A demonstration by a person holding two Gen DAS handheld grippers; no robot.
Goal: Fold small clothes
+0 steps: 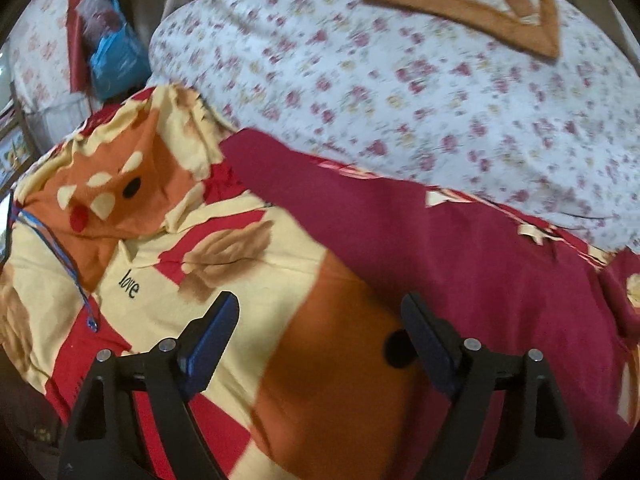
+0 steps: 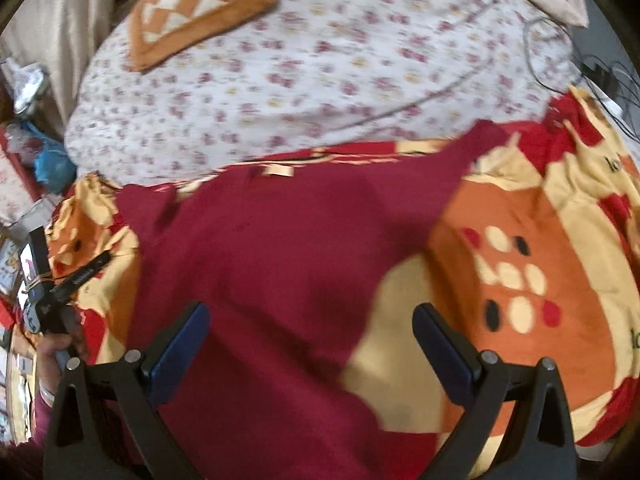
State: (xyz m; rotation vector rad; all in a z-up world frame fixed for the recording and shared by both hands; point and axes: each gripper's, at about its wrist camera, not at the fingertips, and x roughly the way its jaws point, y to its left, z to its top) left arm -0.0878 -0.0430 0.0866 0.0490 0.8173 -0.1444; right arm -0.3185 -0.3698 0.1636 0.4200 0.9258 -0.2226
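Note:
A dark red garment (image 1: 440,248) lies spread flat on a bedspread (image 1: 224,280) printed in red, cream and orange with cartoon figures. A small beige tag (image 2: 276,170) shows at its far edge. My left gripper (image 1: 320,316) is open above the spot where the garment's left edge meets the orange print, with nothing between its blue pads. My right gripper (image 2: 312,324) is open too. It hovers over the near part of the garment (image 2: 272,264), close to its right edge, and holds nothing. Both views are blurred.
A bulky floral quilt (image 1: 400,92) is heaped behind the garment, with an orange checked cushion (image 1: 460,4) on top. A blue bag (image 1: 116,60) sits at the far left. Cables (image 2: 600,76) lie at the far right. At the left edge a hand (image 2: 54,354) holds a black device.

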